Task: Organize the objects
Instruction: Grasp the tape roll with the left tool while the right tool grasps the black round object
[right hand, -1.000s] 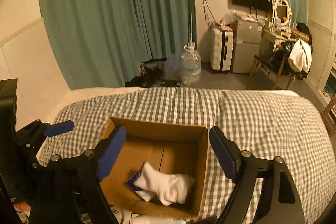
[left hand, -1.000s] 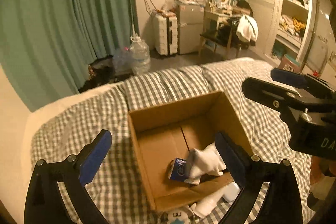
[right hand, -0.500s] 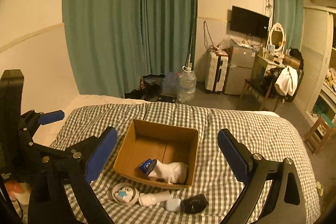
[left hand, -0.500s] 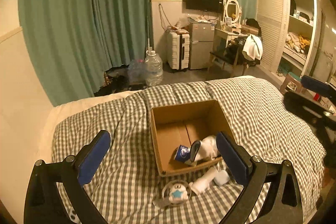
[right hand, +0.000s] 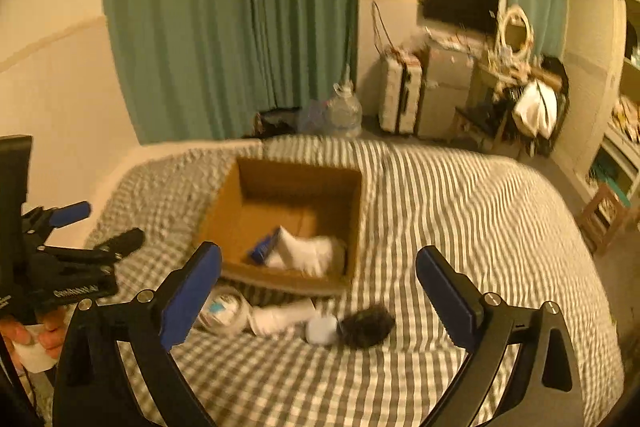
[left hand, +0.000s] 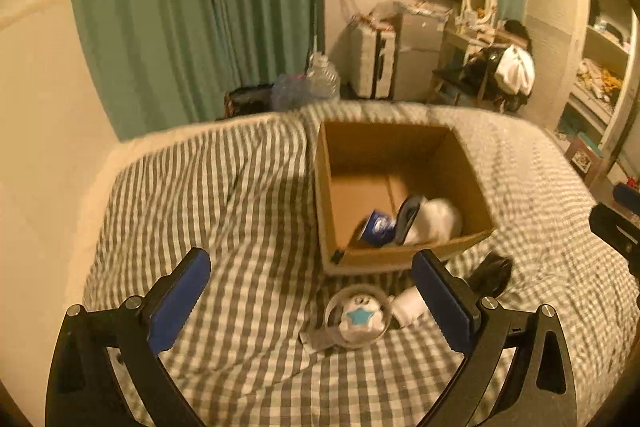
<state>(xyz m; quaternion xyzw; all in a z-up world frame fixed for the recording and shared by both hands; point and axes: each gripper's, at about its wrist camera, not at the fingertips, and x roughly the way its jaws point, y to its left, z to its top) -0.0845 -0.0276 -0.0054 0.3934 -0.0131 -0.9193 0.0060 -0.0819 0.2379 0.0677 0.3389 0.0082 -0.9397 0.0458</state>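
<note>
An open cardboard box (left hand: 400, 147) (right hand: 296, 171) sits on the checked bed. Inside lie a white sock (left hand: 436, 221) (right hand: 312, 251) and a blue packet (left hand: 380, 227) (right hand: 264, 247). In front of the box on the bedcover lie a round clear container with a star figure (left hand: 360, 315) (right hand: 224, 309), a white tube (left hand: 408, 305) (right hand: 284, 315), a small white case (right hand: 322, 329) and a black object (left hand: 490, 273) (right hand: 366, 323). My left gripper (left hand: 312, 303) is open and empty, above the bed short of the container. My right gripper (right hand: 320, 299) is open and empty over these items.
The checked bedcover (left hand: 240, 195) spreads to the left and right of the box. Green curtains (left hand: 200, 7), a water jug (left hand: 324, 79), a suitcase (left hand: 372, 63) and a cluttered desk (left hand: 480, 63) stand beyond the bed. Shelves (left hand: 600, 75) are at the right.
Both grippers first pulled up and back from the box, then came lower and nearer again; the loose items in front of the box came into view. Both stayed open.
</note>
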